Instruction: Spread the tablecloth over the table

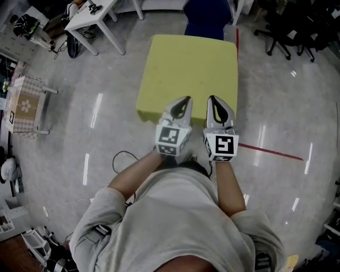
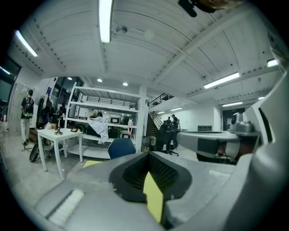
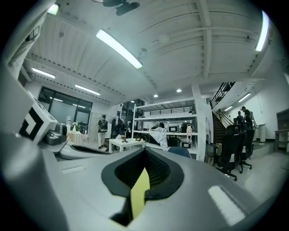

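Observation:
A yellow tablecloth [image 1: 186, 69] covers the square table in front of me in the head view. Its near edge is lifted by both grippers, held side by side at the front middle. My left gripper [image 1: 180, 108] is shut on that edge; in the left gripper view a yellow strip of cloth [image 2: 153, 197] sticks out between the closed jaws. My right gripper [image 1: 218, 108] is also shut on the edge, and the right gripper view shows a yellow sliver [image 3: 139, 197] pinched in its jaws. Both grippers point roughly level, out into the room.
A blue chair [image 1: 207, 16] stands behind the table. A white table [image 1: 93, 13] is at the back left, a small checked-cloth table [image 1: 26, 103] at the left, and office chairs [image 1: 297, 32] at the back right. A red floor line [image 1: 271, 151] runs at the right, and a cable [image 1: 125, 156] lies near my feet.

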A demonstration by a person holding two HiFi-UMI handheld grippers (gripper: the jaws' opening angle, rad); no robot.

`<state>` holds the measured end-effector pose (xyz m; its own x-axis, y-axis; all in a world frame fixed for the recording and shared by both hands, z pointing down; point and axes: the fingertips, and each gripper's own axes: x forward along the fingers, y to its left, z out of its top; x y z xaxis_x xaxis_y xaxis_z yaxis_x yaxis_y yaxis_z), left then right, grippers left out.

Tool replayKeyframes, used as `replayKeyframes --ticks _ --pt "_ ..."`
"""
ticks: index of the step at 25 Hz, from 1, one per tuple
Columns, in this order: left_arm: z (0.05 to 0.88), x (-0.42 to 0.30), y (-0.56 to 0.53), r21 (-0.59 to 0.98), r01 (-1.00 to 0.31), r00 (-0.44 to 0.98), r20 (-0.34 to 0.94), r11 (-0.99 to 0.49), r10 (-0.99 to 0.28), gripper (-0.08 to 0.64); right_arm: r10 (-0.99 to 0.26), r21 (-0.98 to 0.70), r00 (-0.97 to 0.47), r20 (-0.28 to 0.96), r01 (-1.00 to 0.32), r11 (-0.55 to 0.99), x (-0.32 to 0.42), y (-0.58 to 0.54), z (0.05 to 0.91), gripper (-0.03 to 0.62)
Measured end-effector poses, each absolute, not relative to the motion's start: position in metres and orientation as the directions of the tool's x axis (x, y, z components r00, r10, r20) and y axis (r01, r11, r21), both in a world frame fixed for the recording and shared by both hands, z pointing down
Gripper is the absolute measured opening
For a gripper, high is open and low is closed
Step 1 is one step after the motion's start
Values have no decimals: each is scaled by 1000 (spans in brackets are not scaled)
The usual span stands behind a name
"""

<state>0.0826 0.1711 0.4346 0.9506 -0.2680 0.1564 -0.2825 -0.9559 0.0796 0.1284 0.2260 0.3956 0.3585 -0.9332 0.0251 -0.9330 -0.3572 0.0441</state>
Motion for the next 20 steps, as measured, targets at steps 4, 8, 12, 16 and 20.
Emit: replayKeyframes --ticks 4,8,12,16,20 --pt "437 82 176 71 -262 956 153 -962 -249 20 -934 42 355 29 -934 -354 124 229 396 6" --pt "442 84 180 74 -259 956 163 -963 -244 20 -937 32 346 47 -938 -344 127 230 403 6" --pt "445 86 181 73 -259 955 169 -963 -244 20 -936 28 345 65 -939 -344 130 232 407 6" --pt "446 87 180 76 -259 954 175 -963 -243 20 -938 36 338 73 -941 -336 128 229 407 6" --pt "449 89 183 70 -245 956 181 -967 -229 20 -937 42 342 75 -940 -339 128 231 409 6"
